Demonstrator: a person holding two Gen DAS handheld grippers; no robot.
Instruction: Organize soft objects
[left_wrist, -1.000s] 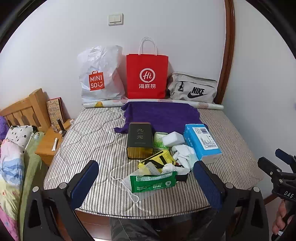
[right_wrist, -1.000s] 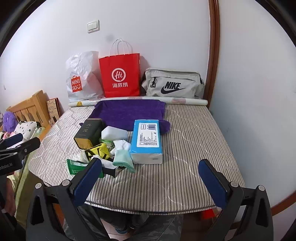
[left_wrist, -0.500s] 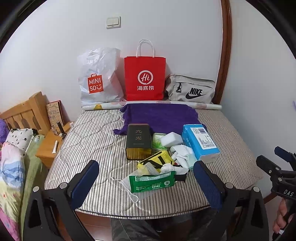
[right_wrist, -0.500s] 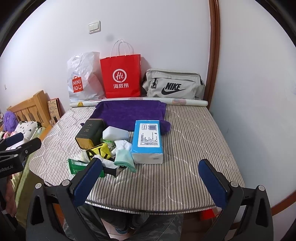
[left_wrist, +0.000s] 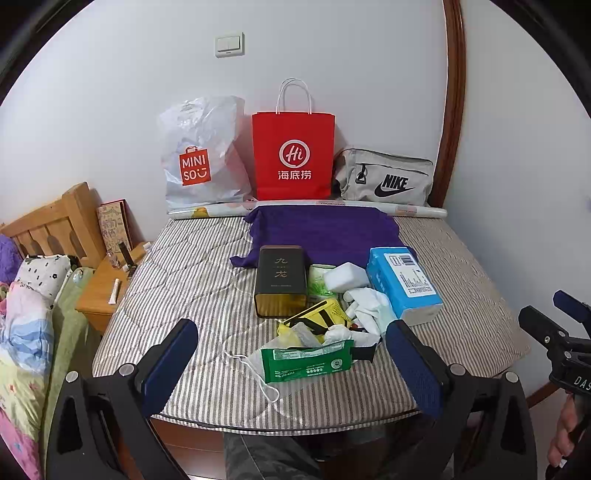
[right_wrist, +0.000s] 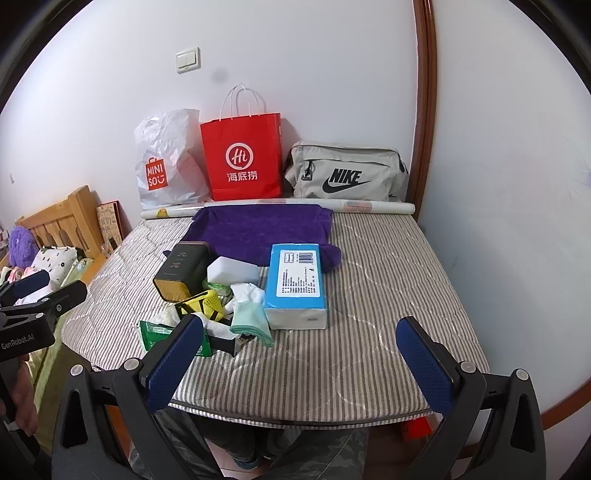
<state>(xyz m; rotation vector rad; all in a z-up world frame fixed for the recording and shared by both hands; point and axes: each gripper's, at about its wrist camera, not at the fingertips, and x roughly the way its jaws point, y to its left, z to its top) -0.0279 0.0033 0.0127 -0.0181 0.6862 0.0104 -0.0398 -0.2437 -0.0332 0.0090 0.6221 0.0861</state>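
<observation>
Striped grey quilted mattress (left_wrist: 192, 273) carries the pile: black rectangular tin (left_wrist: 281, 280), white sponge block (left_wrist: 347, 275), blue tissue pack (left_wrist: 404, 282), white and mint cloths (right_wrist: 249, 310), green wipes pack (left_wrist: 306, 360), all touching or just beside each other near the front edge. Purple towel (left_wrist: 325, 229) lies flat behind. I see both grippers, left (left_wrist: 291, 363) and right (right_wrist: 299, 363), spread wide, holding nothing, short of the pile.

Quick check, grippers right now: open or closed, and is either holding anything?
Left gripper: open, holding nothing, short of the pile.
Right gripper: open, holding nothing, above the near edge of the mattress.
</observation>
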